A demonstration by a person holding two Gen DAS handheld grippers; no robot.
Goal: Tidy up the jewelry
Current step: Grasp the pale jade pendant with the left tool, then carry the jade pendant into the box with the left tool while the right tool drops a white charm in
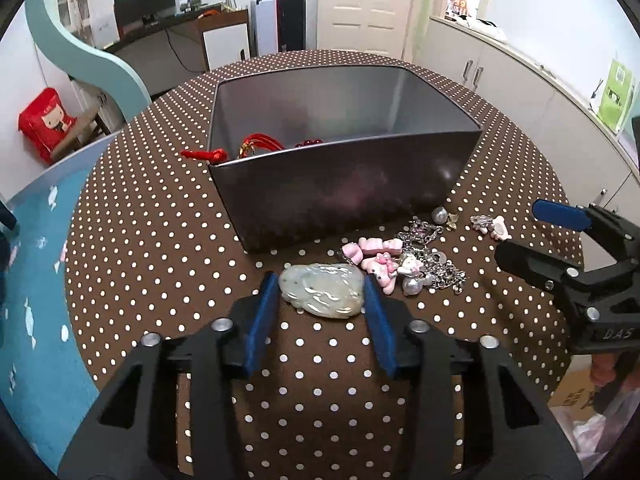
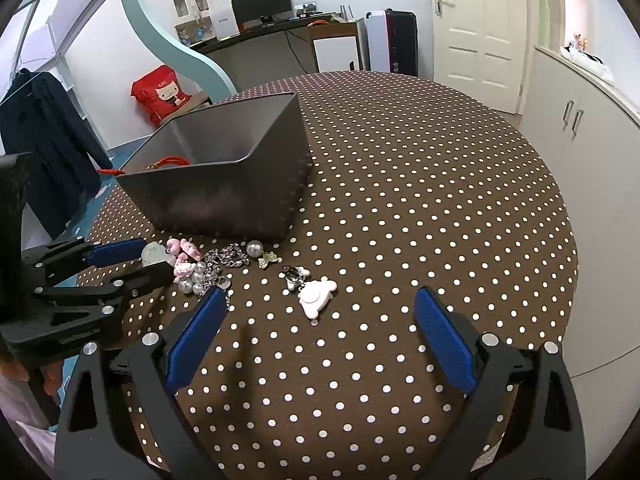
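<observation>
Round counter (image 2: 440, 184), covered in brown cloth with white dots, carried all items listed. Grey open-topped bin (image 1: 340, 184), rectangular, stood toward the counter's far left part as the right wrist view showed it; inside lay a red cord with gold fittings (image 1: 260, 146) and dark red beads (image 1: 308, 144), with a red tassel end (image 1: 204, 155) hanging over the bin's left rim. Left claw (image 1: 320, 292), black frame with blue pads (image 1: 260, 320), stood at the counter's near edge with its jaws partly closed around a pale green jade pendant (image 1: 320, 290); both pads sat at the pendant's sides, though firm contact could not be confirmed, and the pendant rested on the cloth just in front of the bin's near wall. Right claw (image 2: 320, 332), same make, hovered released and wide apart over bare cloth, holding nothing. Cluster of pink charms (image 1: 380, 258) lay just right of the pendant, touching a tangle of silver chain (image 1: 436, 256) with pearl beads (image 1: 414, 286). White flat charm (image 2: 316, 298) lay apart to the right of that tangle, between the right claw's pads and beyond them, beside a small dark-and-clear charm (image 2: 294, 274). Single large pearl (image 2: 254, 247) and a small yellowish bow charm (image 2: 267, 259) sat near the bin's near corner.
</observation>
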